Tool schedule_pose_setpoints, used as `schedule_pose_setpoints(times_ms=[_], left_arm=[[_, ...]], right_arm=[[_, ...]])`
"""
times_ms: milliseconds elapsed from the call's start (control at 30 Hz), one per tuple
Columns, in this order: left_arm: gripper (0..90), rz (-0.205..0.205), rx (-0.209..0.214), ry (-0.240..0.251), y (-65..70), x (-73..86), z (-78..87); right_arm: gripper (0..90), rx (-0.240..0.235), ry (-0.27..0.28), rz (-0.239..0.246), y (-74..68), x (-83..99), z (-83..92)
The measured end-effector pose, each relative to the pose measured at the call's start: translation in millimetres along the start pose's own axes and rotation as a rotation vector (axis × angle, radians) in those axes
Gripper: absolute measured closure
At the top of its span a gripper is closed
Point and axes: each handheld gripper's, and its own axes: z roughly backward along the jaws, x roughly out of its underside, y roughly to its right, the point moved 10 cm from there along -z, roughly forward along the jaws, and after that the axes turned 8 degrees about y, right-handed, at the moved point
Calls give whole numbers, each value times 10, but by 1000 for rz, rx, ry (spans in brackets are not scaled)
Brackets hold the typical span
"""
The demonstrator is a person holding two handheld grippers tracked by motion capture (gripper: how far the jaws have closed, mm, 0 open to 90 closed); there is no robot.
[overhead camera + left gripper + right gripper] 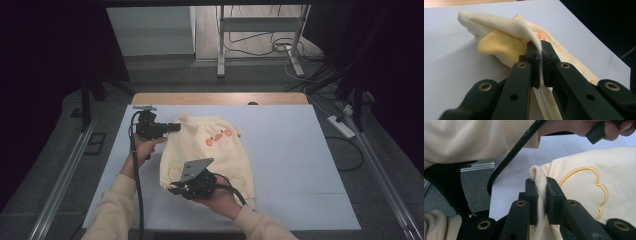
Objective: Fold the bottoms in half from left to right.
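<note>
Both grippers pinch a cream sweatshirt on the white surface.

Nearest, the right gripper [541, 192] is clamped on the ribbed hem [539, 195] of the sweatshirt [210, 150]; farther off, the left gripper [540, 53] is closed on a fabric fold near the orange embroidery [219, 136], above the surface [300, 165].

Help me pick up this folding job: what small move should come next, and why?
Probably lift both grippers together. The left gripper is shut on the cream sweatshirt at its far end, the right gripper on its ribbed edge, while the rest lies on the table.
</note>
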Motion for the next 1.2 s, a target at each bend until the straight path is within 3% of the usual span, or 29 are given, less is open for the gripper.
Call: schedule_pose_setpoints(times_ms=[700, 1200], left_arm=[[861, -30, 35, -43, 150, 62, -320], [860, -53, 46, -58, 246, 73, -424]], right_arm=[[811, 67, -16, -39, 76, 213, 347], [812, 94, -30, -70, 93, 369, 488]])
